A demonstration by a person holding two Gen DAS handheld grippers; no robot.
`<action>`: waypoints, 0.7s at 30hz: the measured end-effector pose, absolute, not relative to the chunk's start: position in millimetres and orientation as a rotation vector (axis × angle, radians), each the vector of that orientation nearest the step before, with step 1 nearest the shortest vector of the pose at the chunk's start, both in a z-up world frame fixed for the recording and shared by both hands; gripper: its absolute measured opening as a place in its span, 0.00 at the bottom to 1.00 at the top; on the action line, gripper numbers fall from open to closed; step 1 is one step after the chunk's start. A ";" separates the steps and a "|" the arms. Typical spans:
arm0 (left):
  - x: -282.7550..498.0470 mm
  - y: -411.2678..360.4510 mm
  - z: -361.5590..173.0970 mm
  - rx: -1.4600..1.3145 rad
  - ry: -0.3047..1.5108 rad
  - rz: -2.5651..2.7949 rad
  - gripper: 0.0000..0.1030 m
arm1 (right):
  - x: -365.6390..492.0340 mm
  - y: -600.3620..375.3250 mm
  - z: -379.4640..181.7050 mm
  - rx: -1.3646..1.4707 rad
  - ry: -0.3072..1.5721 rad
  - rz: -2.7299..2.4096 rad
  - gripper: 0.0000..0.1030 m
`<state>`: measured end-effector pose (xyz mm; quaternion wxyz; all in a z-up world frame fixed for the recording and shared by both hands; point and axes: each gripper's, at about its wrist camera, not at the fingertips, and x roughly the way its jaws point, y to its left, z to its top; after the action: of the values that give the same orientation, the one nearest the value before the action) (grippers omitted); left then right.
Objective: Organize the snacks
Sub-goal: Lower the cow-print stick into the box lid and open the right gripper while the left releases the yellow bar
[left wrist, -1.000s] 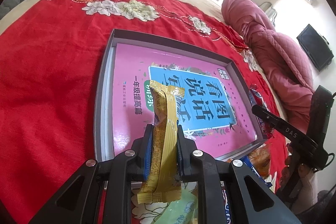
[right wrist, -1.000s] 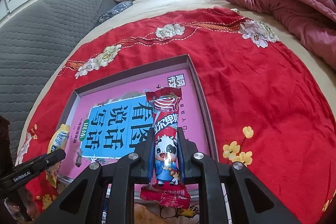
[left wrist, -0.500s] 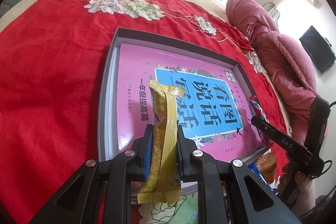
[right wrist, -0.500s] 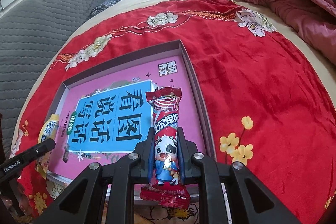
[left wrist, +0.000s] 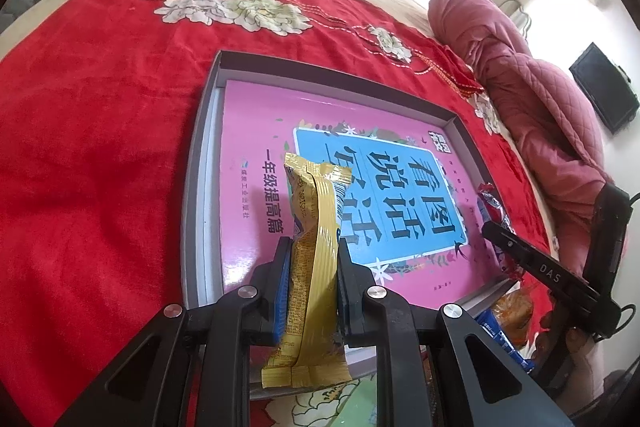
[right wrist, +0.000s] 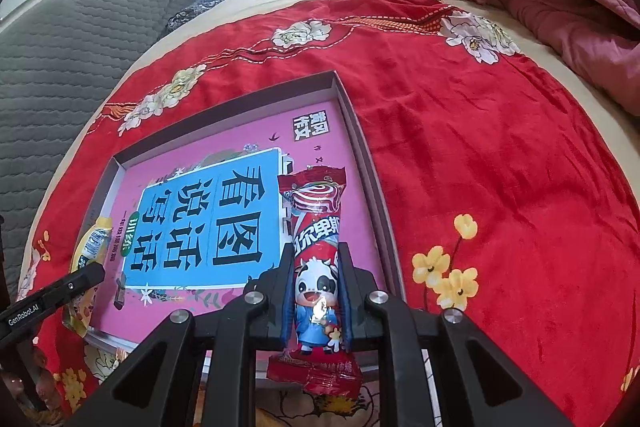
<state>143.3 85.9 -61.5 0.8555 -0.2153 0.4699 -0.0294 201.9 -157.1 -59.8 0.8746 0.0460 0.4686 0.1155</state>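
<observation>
Poised above the grey tray (left wrist: 196, 163) on a red bedspread (left wrist: 100, 115) — left gripper (left wrist: 311, 267) clamped on a gold snack packet (left wrist: 316, 247), right gripper (right wrist: 316, 269) clamped on a red cow-print packet (right wrist: 318, 235) — neither snack yet laid down, more loose by the tray's near edge.

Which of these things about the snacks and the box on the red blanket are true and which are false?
1. The left gripper is clamped on a gold snack packet. True.
2. The right gripper is empty. False: it is clamped on a red snack packet with a cartoon cow.
3. A pink book lies inside the grey box. True.
4. The grey box sits on a bare wooden floor. False: it sits on a red blanket with flowers.
5. Both snack packets already lie flat in the box. False: both are held by the grippers, over the box.
</observation>
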 end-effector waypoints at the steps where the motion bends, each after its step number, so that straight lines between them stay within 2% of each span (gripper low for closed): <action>1: 143.6 85.6 -61.4 -0.451 0.988 -0.063 0.19 | 201.7 -156.9 -59.8 0.096 0.979 0.240 0.18; 17: 145.6 91.3 -63.0 -0.482 0.991 -0.077 0.20 | 201.4 -159.8 -58.2 0.071 0.976 0.207 0.20; 21: 146.3 93.2 -63.1 -0.493 0.992 -0.085 0.24 | 199.9 -159.0 -56.0 0.065 0.970 0.208 0.21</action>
<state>146.3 93.2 -63.1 0.8496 -0.2342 0.4708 -0.0403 199.8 -159.0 -56.0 0.8791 0.0311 0.4651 0.0998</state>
